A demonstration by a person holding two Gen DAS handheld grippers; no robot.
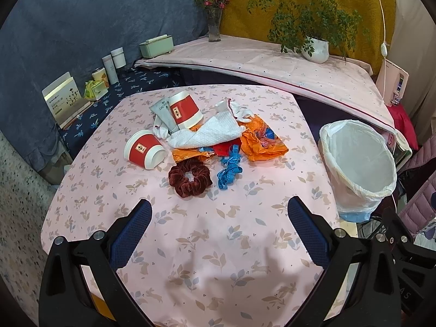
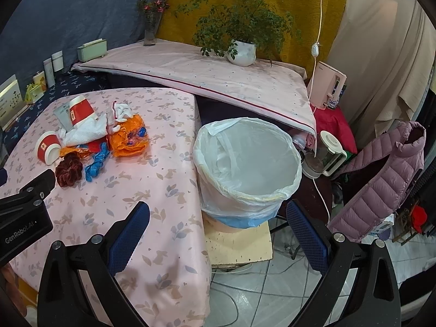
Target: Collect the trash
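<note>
Hovering empty with jaws apart, the left gripper should approach the tipped paper cup near the table's far-left edge; the right gripper, also apart, waits by the lined bin.

pink rabbit-print tablecloth, maroon scrunchie

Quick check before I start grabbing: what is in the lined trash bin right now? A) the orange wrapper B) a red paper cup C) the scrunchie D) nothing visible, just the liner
D: the trash bin shows only its white liner inside; the litter lies on the table.
</note>
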